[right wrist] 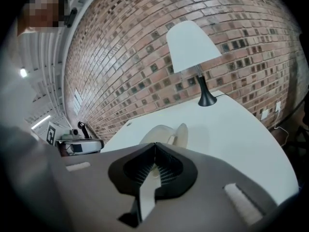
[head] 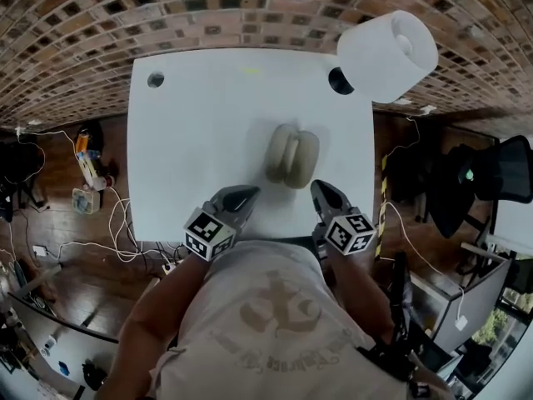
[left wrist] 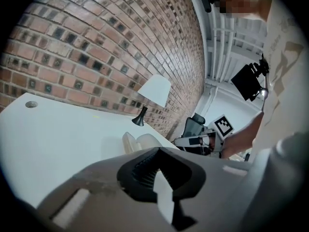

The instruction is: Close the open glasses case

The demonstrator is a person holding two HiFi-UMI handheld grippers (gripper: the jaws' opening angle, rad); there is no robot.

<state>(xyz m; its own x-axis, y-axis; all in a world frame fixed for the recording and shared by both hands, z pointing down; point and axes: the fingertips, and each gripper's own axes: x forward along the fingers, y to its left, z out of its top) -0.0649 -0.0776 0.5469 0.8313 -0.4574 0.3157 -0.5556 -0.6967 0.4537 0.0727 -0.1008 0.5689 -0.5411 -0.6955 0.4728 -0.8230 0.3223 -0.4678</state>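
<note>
**DESK:** What does the frame show?

**OPERATOR:** A white table (head: 208, 115) set against a brick wall (head: 125, 15), seen from my head camera. The beige glasses case (head: 291, 155) lies a little right of the table's middle. Its two shells are splayed apart, so it is open. Both tools sit near the table's front edge, short of the case and not touching it. The left gripper (head: 247, 194) is to its lower left, and the right gripper (head: 321, 190) is just below its right shell. Each has its jaws pressed together with nothing between them, and both gripper views bear that out.

**DESK:** Which step is this?

**OPERATOR:** The approach, as I judge it; closing has not begun. Next I'd want one tool steadying a shell while the other tips the opposite shell over until the halves meet. Closed tips should serve for pushing. A light case could skid on that smooth top, so I'd press gently and keep it braced.

**DESK:** Anything you can't read?

**OPERATOR:** The hinge, and whether glasses sit inside, because the shells hide both. In each gripper view the tool's own body cuts off the lower part of the case. The white lamp (head: 387, 55) at the far right corner covers some of the table's edge. My shirt (head: 275, 323) blocks the near edge.
</note>
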